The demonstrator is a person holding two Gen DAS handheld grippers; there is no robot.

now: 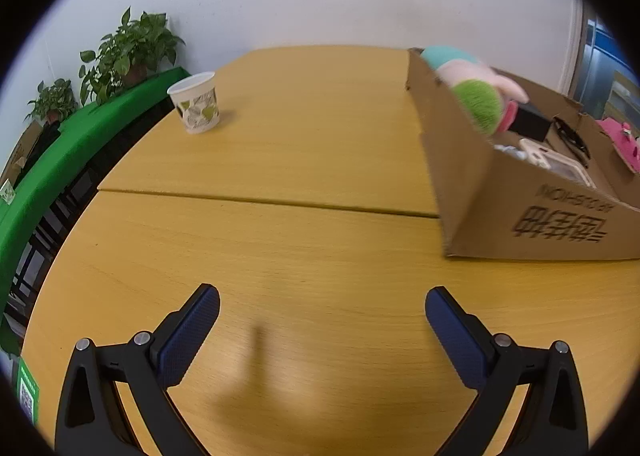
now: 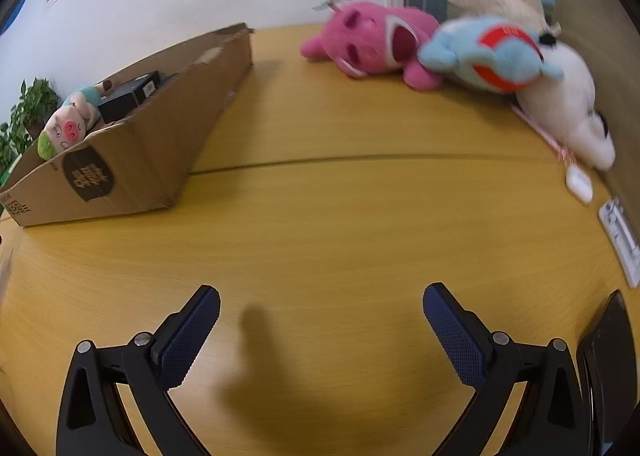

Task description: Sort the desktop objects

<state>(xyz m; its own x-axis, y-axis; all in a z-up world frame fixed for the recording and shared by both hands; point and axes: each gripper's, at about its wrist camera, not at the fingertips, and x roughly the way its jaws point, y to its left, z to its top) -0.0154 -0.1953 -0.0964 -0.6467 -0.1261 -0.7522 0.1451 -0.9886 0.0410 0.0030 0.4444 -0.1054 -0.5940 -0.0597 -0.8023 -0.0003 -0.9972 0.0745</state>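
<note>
Both grippers, left gripper and right gripper, fingers spread, empty. Pink plush toy looks soft and light: pinch its belly. Paper cup crushes easily.

The cardboard box carries large dark Chinese characters on its side, upside down from here, with a smaller line of Latin capitals beside them, too blurred to read. Its end panel bears a dark round logo with characters I cannot make out.
</note>
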